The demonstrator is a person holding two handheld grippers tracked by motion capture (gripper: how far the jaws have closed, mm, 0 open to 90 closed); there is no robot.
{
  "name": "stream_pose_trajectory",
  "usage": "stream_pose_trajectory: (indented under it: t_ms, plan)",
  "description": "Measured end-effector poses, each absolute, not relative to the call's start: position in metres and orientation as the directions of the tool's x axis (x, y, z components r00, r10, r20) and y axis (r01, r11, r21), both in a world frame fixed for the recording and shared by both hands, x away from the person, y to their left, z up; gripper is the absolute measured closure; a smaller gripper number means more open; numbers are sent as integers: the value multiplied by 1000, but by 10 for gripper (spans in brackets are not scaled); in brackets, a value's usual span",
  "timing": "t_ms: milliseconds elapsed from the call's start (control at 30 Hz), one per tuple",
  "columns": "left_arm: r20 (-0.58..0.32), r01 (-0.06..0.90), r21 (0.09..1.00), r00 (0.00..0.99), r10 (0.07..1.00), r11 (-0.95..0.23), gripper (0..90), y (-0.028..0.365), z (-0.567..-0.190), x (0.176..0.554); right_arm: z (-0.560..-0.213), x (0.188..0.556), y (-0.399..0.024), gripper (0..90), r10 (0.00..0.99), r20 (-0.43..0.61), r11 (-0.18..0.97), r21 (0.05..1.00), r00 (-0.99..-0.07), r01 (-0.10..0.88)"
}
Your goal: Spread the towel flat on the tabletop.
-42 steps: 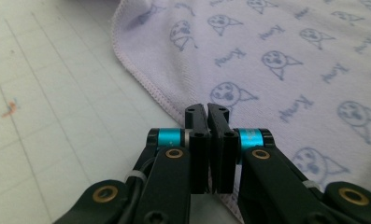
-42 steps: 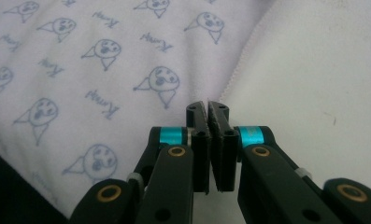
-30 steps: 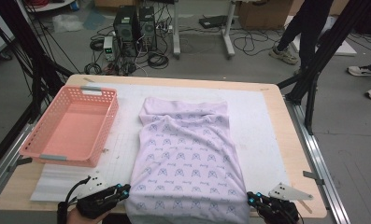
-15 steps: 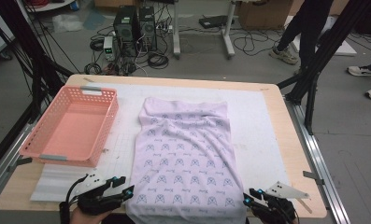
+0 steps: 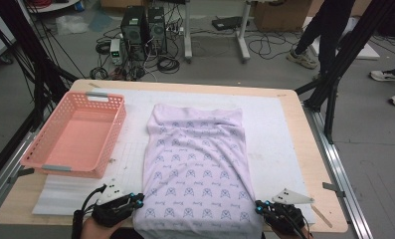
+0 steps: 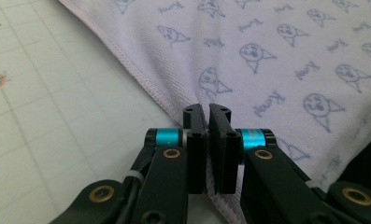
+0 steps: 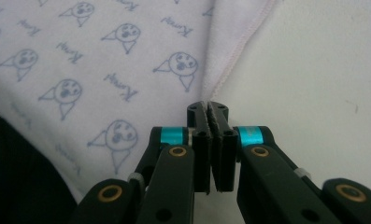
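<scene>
Left gripper (image 5: 138, 200): jaws have just swung apart and back, now pressed together at the near left hem of the lavender printed garment (image 5: 197, 169); in the left gripper view the hem runs in under the jaws, so likely a re-grip, though a pinch can't be confirmed. Garment lies flat mid-table, just right of the pink basket (image 5: 75, 134), its near edge slightly closer to the person than a second ago. Right gripper (image 5: 259, 205): same cycle, jaws pressed together at the near right hem. Both corners look set for a fold or lift.

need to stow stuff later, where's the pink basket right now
In the high view the pink basket sits on the table's left side, on the white mat, just left of the patterned cloth and beyond the left gripper.
</scene>
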State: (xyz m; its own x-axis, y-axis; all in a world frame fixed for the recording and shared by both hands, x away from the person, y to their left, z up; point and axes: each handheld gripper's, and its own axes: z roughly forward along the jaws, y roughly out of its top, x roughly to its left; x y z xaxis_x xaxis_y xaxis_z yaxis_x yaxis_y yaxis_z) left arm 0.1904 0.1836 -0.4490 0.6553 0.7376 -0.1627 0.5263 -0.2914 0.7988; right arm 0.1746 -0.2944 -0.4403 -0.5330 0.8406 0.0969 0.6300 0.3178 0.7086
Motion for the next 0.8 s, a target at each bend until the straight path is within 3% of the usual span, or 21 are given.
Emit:
stream_pose_trajectory:
  t_ms: [400, 467, 533, 567, 800]
  plan:
    - [-174, 516, 788, 711, 682, -337, 849, 195, -439, 155, -426, 132, -303, 883, 801, 134, 338, 702, -583, 626]
    - [-167, 511, 797, 697, 697, -320, 797, 196, -439, 156, -425, 130, -303, 830, 802, 142, 330, 704, -580, 628]
    - [-188, 514, 816, 669, 719, -265, 601, 198, -438, 161, -425, 132, -303, 710, 818, 138, 300, 727, -559, 618]
    - [-204, 513, 825, 659, 724, -235, 554, 200, -437, 163, -425, 134, -304, 684, 824, 142, 281, 739, -549, 612]
    - [-236, 545, 817, 617, 751, -191, 536, 192, -446, 193, -431, 164, -299, 687, 860, 118, 250, 752, -497, 610]
